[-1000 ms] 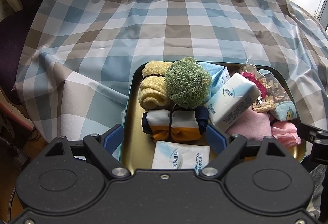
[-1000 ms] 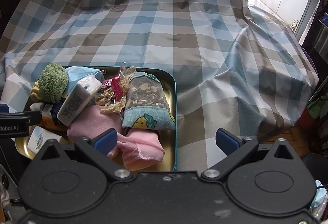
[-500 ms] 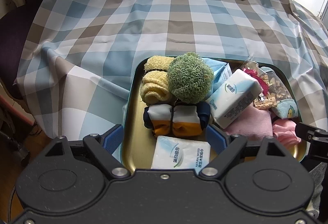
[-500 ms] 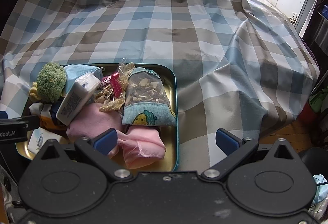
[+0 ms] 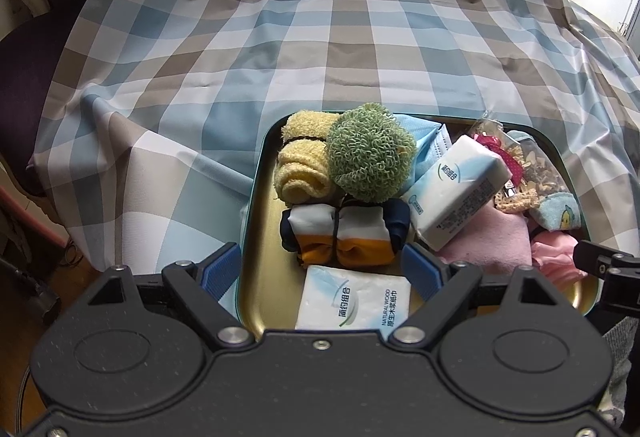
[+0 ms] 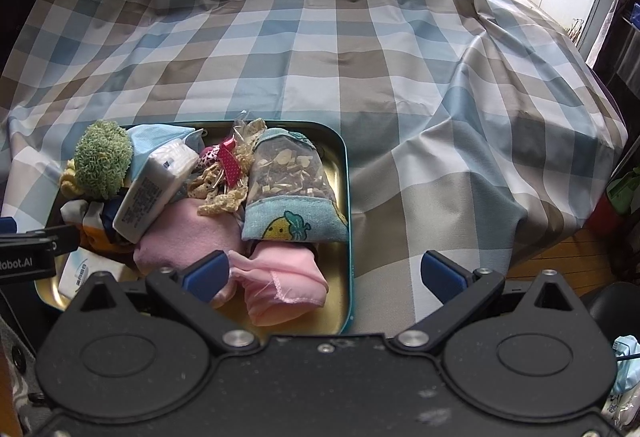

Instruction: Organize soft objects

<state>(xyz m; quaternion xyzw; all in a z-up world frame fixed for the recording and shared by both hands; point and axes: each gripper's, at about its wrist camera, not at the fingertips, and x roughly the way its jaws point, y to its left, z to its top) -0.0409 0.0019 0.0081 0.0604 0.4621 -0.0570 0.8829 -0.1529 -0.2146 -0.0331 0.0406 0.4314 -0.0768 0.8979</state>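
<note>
Your left gripper (image 5: 322, 269) hovers over the near edge of a gold metal tray (image 5: 260, 277) with a teal rim, its blue-padded fingers (image 5: 220, 269) spread wide and gripping nothing. Your right gripper (image 6: 324, 275) hovers over the tray's near right corner, its fingers likewise apart and empty. The tray sits on a blue-and-tan checked cloth (image 5: 320, 37) over the tabletop. In the left view, a green fuzzy ball (image 5: 370, 153) sits at twelve o'clock in the tray, yellow rolled socks (image 5: 302, 165) at eleven, a tissue pack (image 5: 356, 299) at six (partly hidden), pink cloths (image 6: 280, 285) at four.
</note>
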